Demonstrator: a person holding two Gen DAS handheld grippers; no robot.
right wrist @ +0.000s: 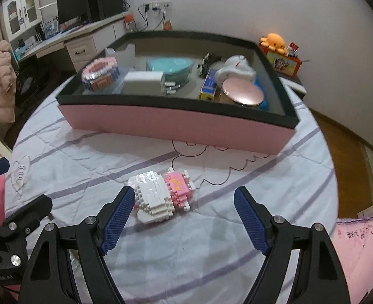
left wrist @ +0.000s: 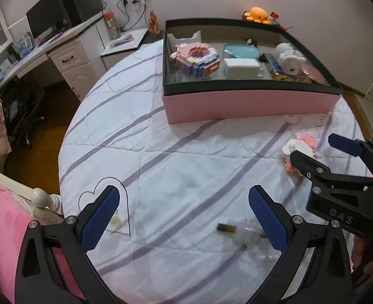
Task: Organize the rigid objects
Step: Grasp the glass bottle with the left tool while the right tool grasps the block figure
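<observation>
**Both grippers wide over the striped bedsheet, brick figure waiting**

Left wrist view first: the left gripper stands wide open with nothing between its blue-padded fingers — just the white bedsheet with purple stripes below. A small clear plastic piece with a brass-coloured end lies on the sheet just inside the finger at 3 o'clock, blurred. A heart outline printed on the sheet sits by the finger at 9 o'clock. Up at 1 o'clock rests the long pink box with a black rim, already loaded with a pink-and-purple brick model, a white rectangular block and a white plush. Out at 3 o'clock the right gripper hangs over the white-and-pink toy-brick figure.

Right wrist view now: the right gripper is spread wide too, gripping nothing. The white-and-pink toy-brick figure lies on its side on the bedsheet at 11 o'clock from the gap, just ahead of the fingertips and close beside the left-hand finger — whether they touch I cannot tell. The pink box stretches across at 12 o'clock, well beyond the figure.
</observation>
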